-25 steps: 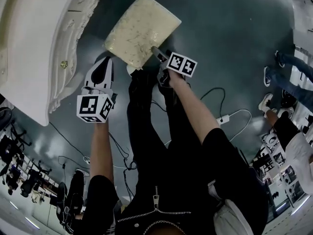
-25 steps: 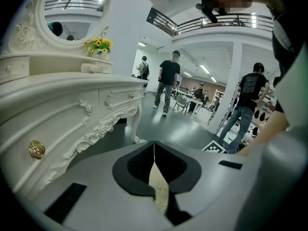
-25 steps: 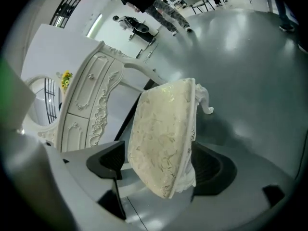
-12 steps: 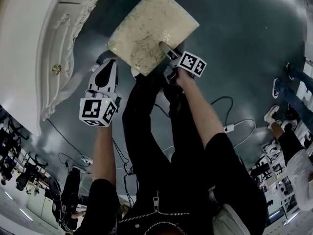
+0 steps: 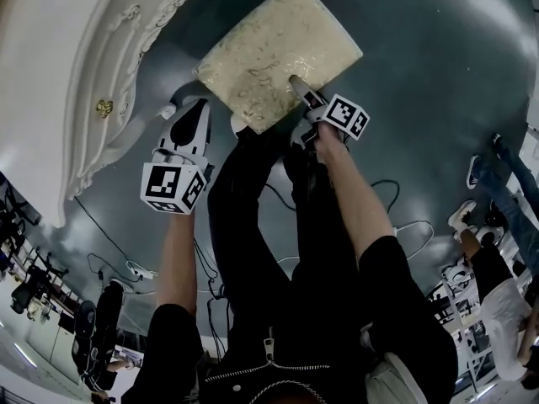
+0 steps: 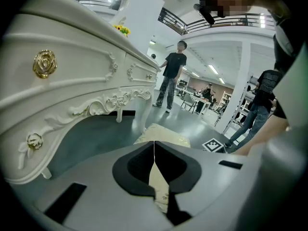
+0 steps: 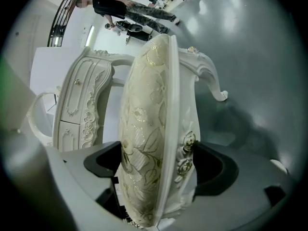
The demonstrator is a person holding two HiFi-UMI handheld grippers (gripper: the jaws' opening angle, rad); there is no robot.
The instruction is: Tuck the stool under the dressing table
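Note:
The stool [image 5: 269, 53] has a cream floral cushion and a white carved frame, and it stands on the grey floor just right of the white dressing table [image 5: 76, 82]. My right gripper [image 5: 303, 95] straddles the near edge of the seat. Its jaws are closing, one pad on the cushion [image 7: 144, 129], the other against the carved rim [image 7: 187, 153]. My left gripper [image 5: 195, 108] is shut and empty, hanging by the seat's near left corner, close to the table's apron. Past its closed tips I see the cushion [image 6: 161, 134] and the table's drawers [image 6: 72, 81].
A curved table leg [image 5: 160, 116] stands just left of the left gripper. The drawer front has a gold rose knob [image 5: 104, 108]. Cables and a white adapter [image 5: 396, 225] lie on the floor behind me. Other people stand at the right [image 5: 497, 251] and farther down the hall [image 6: 171, 76].
Both grippers have sunk toward the floor, and the stool seat has gone down with the right one. The left gripper stays shut beside the seat.

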